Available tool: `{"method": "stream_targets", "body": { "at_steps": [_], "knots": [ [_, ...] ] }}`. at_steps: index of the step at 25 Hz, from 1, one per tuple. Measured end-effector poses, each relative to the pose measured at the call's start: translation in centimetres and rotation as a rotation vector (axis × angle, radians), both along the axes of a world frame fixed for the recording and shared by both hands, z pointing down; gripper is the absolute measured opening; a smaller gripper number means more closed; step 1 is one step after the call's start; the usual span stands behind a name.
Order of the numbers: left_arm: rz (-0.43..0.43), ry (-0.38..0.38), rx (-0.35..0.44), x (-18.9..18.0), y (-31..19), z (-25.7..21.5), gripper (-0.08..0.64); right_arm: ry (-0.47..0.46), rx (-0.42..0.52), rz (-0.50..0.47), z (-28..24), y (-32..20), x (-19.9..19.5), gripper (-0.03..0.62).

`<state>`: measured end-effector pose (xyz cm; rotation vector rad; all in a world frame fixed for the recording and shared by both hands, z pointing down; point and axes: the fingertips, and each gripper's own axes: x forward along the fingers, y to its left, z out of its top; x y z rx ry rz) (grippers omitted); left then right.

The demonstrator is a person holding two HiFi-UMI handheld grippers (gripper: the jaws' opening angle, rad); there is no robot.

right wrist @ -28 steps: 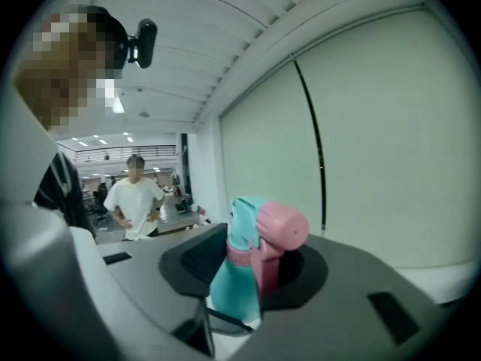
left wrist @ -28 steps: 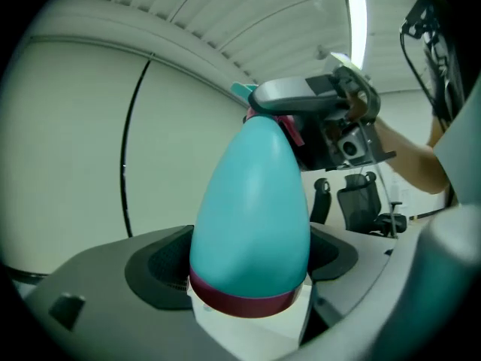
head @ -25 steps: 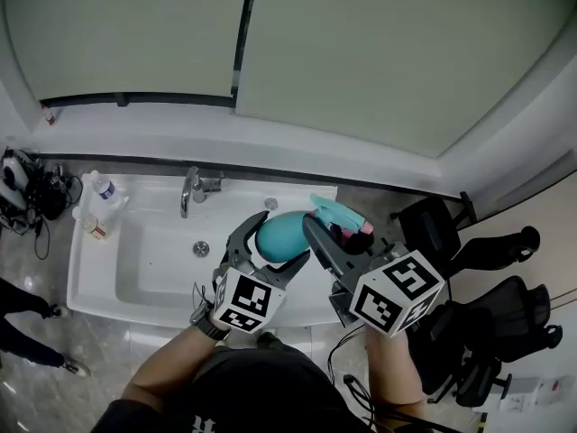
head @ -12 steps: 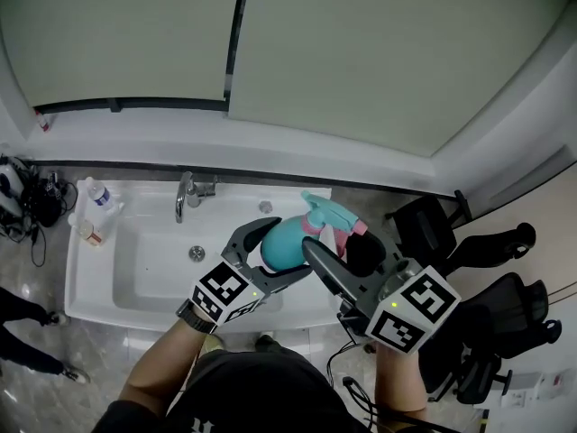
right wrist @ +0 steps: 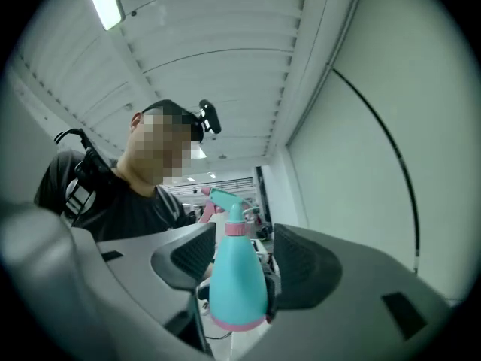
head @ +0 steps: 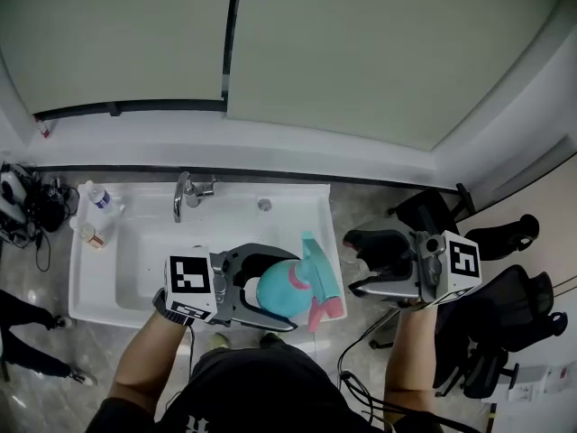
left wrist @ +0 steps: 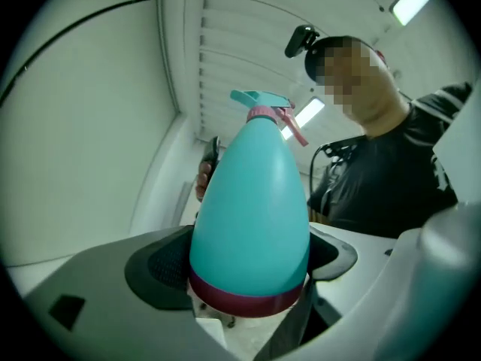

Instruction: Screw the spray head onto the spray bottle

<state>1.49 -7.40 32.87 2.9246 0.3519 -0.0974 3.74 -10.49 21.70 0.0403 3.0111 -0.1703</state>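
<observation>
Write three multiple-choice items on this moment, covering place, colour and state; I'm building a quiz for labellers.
1. Where is the spray bottle? A lying in the sink; B between the left gripper's jaws; C on the chair.
2. What colour is its body? A teal; B orange; C black.
3. How is the right gripper? A shut on the spray head; B shut on the faucet; C open, empty.
B: the left jaws clamp its base. A: teal in every view. C: its jaws have just been opening and hold nothing.
</observation>
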Motion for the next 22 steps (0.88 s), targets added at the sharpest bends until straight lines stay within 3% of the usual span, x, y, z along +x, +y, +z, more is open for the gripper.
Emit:
{"method": "stream_targets", "body": {
  "at_steps": [4, 7, 9, 11, 12, 14, 19, 22],
  "knots": [
    [0.168, 0.002, -0.032, 0.3, 2.4, 0.0, 0.422, 0.041, 0.047, -0.271, 0.7, 2.5, -4.4, 0.235],
    [0.253, -0.019, -0.044, 0.7, 4.3, 0.5, 0.422, -0.033, 0.035, -0.442, 0.0, 4.8, -5.4, 0.235],
    [0.286, -0.019, -0.046, 0.8, 5.1, 0.8, 0.422, -0.081, 0.025, -0.506, -0.5, 5.6, -5.8, 0.235],
    [0.276, 0.000, -0.060, 0.8, 5.0, 0.8, 0.422, -0.109, 0.009, -0.508, -0.8, 5.6, -6.0, 0.224],
    [0.252, 0.007, -0.068, 0.7, 4.5, 0.8, 0.422, -0.109, -0.002, -0.478, -0.8, 5.3, -6.1, 0.175],
    [0.159, -0.001, -0.067, 0.5, 2.7, 1.1, 0.422, -0.064, -0.013, -0.348, -0.5, 3.8, -6.5, 0.149],
    [-0.215, -0.127, -0.042, -0.1, -3.0, 3.5, 0.422, 0.179, 0.010, 0.170, 2.2, -1.6, -6.8, 0.147],
    [-0.451, -0.218, -0.012, -0.3, -6.0, 4.8, 0.422, 0.227, -0.090, 0.431, 3.8, -4.6, -5.7, 0.147]
  ]
}}
